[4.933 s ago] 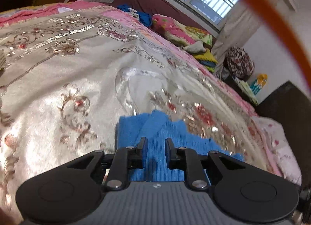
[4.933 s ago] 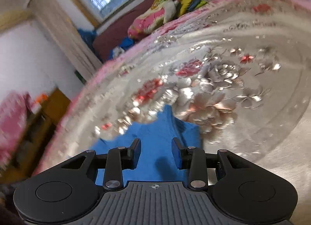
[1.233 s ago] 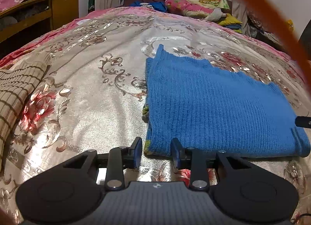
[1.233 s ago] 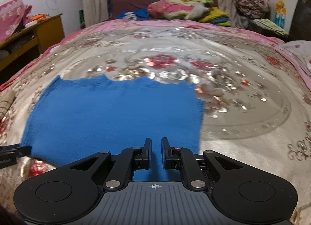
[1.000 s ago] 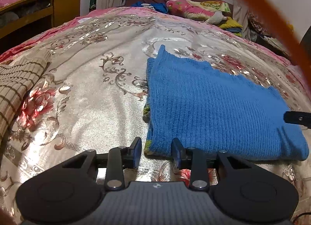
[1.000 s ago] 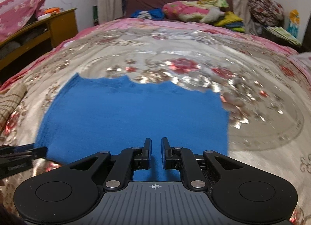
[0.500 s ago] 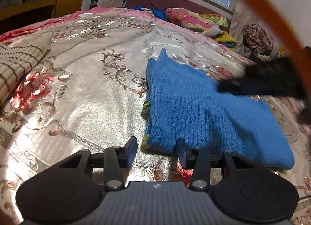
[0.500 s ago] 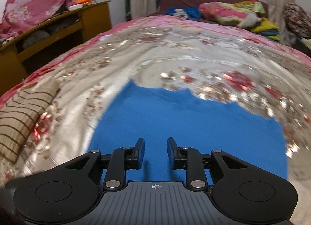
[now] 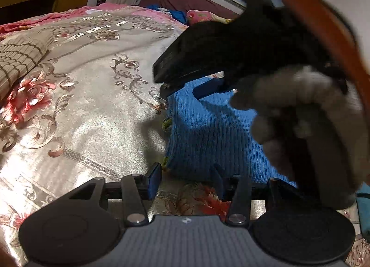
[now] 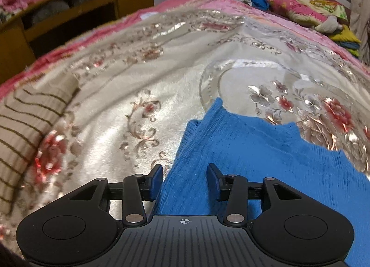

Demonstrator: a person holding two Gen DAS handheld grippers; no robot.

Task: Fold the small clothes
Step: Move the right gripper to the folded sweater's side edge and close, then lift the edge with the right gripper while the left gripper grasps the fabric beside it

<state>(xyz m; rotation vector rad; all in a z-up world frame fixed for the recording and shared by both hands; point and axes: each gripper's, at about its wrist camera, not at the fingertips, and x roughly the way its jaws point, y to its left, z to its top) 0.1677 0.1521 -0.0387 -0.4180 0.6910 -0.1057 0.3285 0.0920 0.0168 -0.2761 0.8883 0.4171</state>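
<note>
Both tongs gape, gripping nothing: left tongs [image 9: 186, 180] and right tongs [image 10: 184, 181] should pinch the blue sweater's [image 10: 266, 158] nine-o'clock edge, then fold toward three o'clock.

The blurred right hand-held gripper [image 9: 180, 86] and gloved hand [image 9: 300, 114] hide most of the blue sweater [image 9: 208, 137].

My left gripper [image 9: 186, 180] sits with jaws apart at the near corner of the blue knit [image 9: 208, 133] on the bedspread [image 9: 81, 105]. The right gripper [image 9: 185, 82], held in a gloved hand [image 9: 300, 114], reaches over the knit's left edge, fingers spread.
</note>
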